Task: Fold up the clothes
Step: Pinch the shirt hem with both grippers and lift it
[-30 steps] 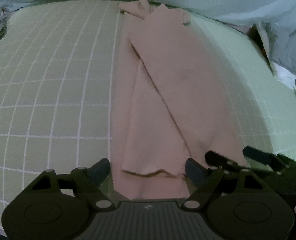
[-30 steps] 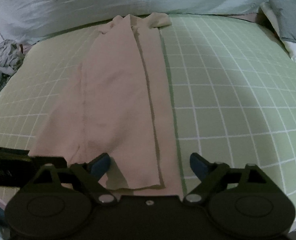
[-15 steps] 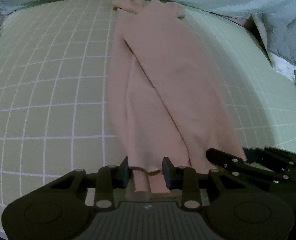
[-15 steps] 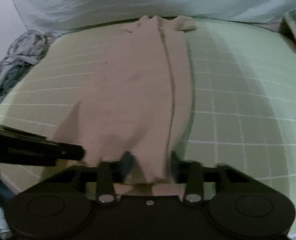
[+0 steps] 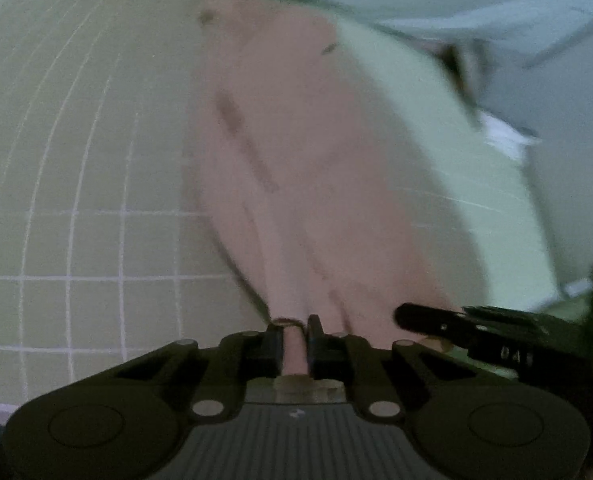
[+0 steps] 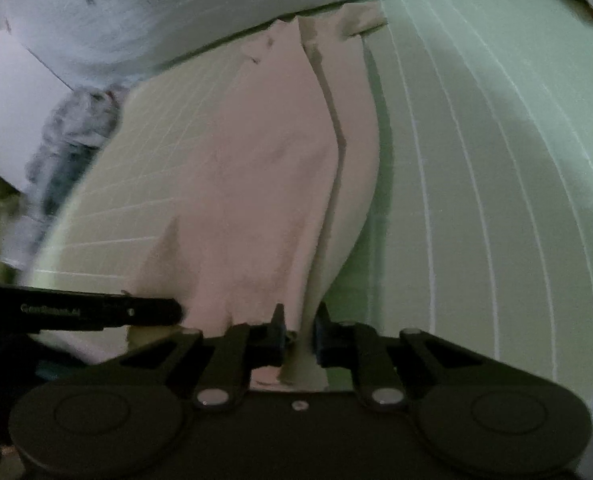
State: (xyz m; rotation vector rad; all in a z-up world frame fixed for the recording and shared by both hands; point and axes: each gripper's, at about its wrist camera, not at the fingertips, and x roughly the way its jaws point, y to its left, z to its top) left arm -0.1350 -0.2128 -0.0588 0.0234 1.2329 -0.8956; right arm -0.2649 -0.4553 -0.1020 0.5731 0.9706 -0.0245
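A long pink garment (image 5: 296, 152) lies lengthwise on the green checked bed, folded into a narrow strip; it also shows in the right wrist view (image 6: 264, 168). My left gripper (image 5: 295, 330) is shut on the garment's near hem at its left corner. My right gripper (image 6: 299, 326) is shut on the near hem at its right corner. The near end is lifted off the bed and the cloth hangs in folds between the two grippers. The right gripper's fingers (image 5: 448, 322) show at the right of the left wrist view. The left gripper's fingers (image 6: 96, 312) show at the left of the right wrist view.
The green sheet with white grid lines (image 5: 76, 200) covers the mattress (image 6: 496, 180). A pale blue quilt (image 6: 156, 8) lies along the far edge. A grey crumpled garment (image 6: 68, 140) sits off the bed's left side. White cloth (image 5: 504, 136) lies at the right.
Both grippers went from open around the near hem to shut on it. They then lifted the hem, and the garment's near end rose off the bed.
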